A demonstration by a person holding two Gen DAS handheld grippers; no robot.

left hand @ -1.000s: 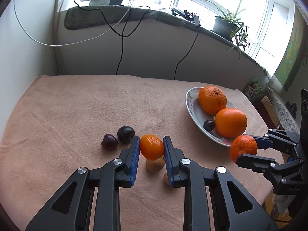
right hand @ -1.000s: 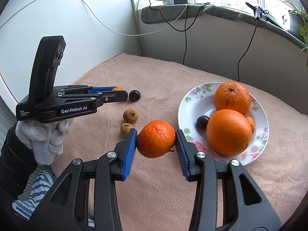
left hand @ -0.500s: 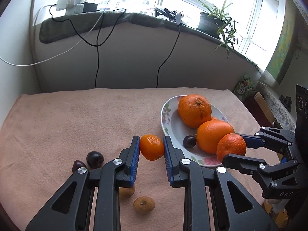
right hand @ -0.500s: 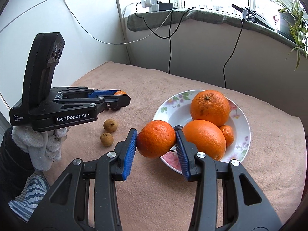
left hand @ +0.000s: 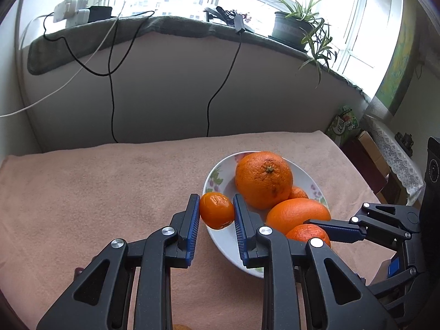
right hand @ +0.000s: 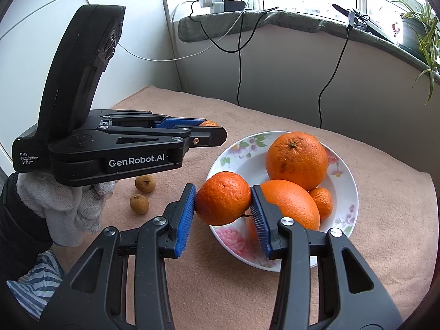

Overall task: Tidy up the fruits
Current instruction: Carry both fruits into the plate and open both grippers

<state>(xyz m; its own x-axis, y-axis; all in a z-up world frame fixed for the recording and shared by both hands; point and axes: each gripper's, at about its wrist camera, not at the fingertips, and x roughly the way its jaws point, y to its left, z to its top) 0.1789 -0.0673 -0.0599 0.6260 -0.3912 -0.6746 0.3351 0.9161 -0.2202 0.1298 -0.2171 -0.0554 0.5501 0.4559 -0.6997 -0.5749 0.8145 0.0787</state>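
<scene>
Small tangerine (right hand: pixel 321 202) mostly hidden behind big oranges; plate (right hand: pixel 347 221) near rim blocked by claw.

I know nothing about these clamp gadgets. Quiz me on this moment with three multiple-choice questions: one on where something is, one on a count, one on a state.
1. Where do the two small brown fruits lie?
A. on the plate
B. on the cloth, left of the plate in the right wrist view
C. on the windowsill

2. How many oranges and tangerines lie loose on the plate, held by no gripper?
A. one
B. three
C. five

3. What is the right gripper doing?
A. standing open and empty
B. clamped on a tangerine
C. clamped on the plate's rim

Answers:
1 B: both sit on the pink cloth near the gloved hand.
2 B: two big oranges and one small tangerine lie there.
3 B: its blue pads press both sides of the tangerine.
</scene>
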